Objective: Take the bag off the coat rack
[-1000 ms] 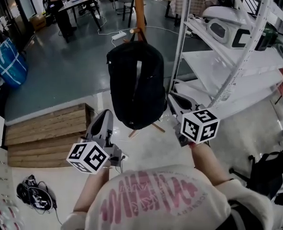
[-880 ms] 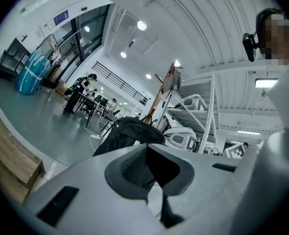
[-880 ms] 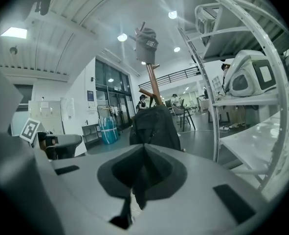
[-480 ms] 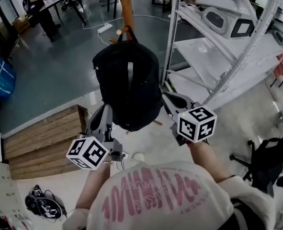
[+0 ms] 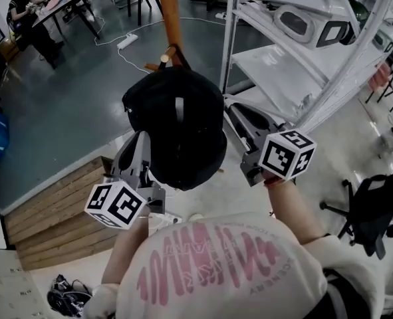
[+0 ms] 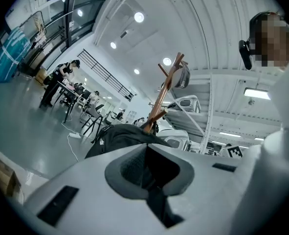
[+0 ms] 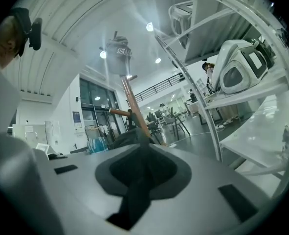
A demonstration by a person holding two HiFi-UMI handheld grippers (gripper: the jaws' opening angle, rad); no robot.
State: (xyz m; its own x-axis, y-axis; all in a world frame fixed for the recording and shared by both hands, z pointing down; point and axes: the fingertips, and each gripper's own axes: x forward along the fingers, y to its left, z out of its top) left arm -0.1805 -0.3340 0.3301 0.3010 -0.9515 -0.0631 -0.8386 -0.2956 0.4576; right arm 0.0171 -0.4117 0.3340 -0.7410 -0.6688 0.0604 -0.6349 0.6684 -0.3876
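Looking down, I see the black bag (image 5: 176,125) hanging by its top loop on the wooden coat rack (image 5: 168,12). My left gripper (image 5: 138,143) is against its lower left side and my right gripper (image 5: 233,111) is just beside its right side. Each gripper view adds what the head view cannot: both pairs of jaws are drawn together, with only a dark slit between them and nothing clamped. They also look up the rack to a grey cap (image 7: 117,53) on its top, which the head view cuts off. White shelving (image 5: 282,65) stands at my right.
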